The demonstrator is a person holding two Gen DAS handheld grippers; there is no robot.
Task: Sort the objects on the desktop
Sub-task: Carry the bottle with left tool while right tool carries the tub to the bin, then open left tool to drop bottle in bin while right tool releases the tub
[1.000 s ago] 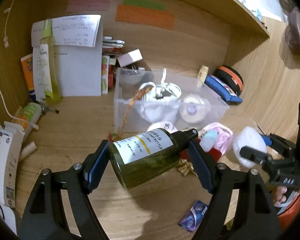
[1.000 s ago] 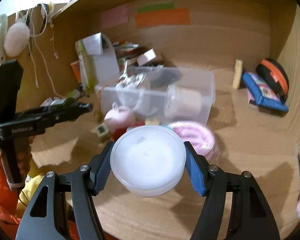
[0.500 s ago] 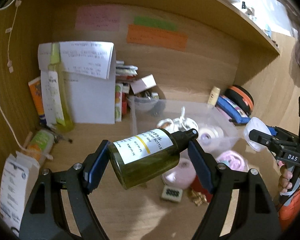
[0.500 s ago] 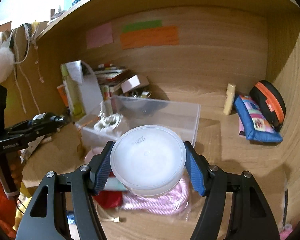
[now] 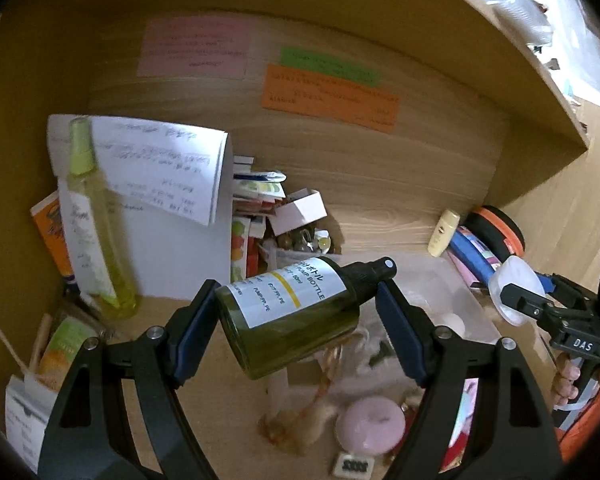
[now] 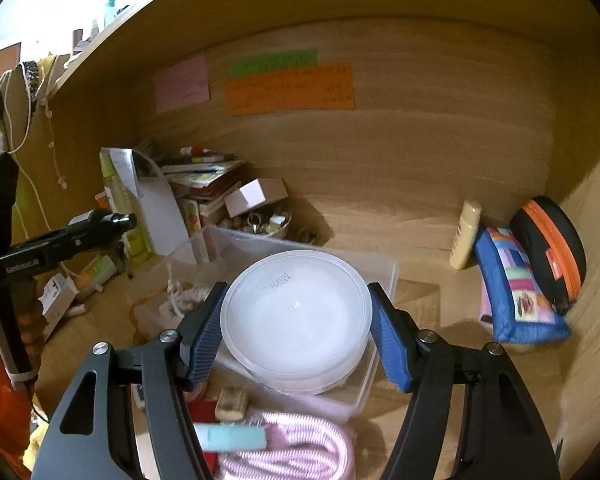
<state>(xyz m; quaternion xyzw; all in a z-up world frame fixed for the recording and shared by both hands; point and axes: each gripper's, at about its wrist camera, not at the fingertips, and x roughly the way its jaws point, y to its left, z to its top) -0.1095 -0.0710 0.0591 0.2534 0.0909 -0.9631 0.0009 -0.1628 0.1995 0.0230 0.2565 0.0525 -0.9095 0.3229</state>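
Observation:
My left gripper (image 5: 296,312) is shut on a dark green pump bottle (image 5: 288,316) with a white label and black spray cap, held lengthwise and tilted above the desk. My right gripper (image 6: 296,320) is shut on a round white lidded tub (image 6: 296,316), its lid facing the camera. Both hang over a clear plastic bin (image 6: 380,276) holding white cord and small items. In the left wrist view the right gripper (image 5: 528,300) and the white tub (image 5: 514,288) appear at the right edge. In the right wrist view the left gripper (image 6: 80,236) shows at the left with the bottle's black cap.
Against the back wall stand a tall yellow-green spray bottle (image 5: 96,232), folded papers (image 5: 160,168), stacked books (image 6: 204,176) and a small cream bottle (image 6: 466,240). A blue pouch (image 6: 516,292) and an orange-black case (image 6: 552,252) lie at the right. A pink disc (image 5: 370,428) and pink cord (image 6: 300,448) lie near the front.
Both grippers have risen and moved forward toward the back wall with their loads; the clear bin and the desk clutter have slid lower in both views. Neither grip has changed.

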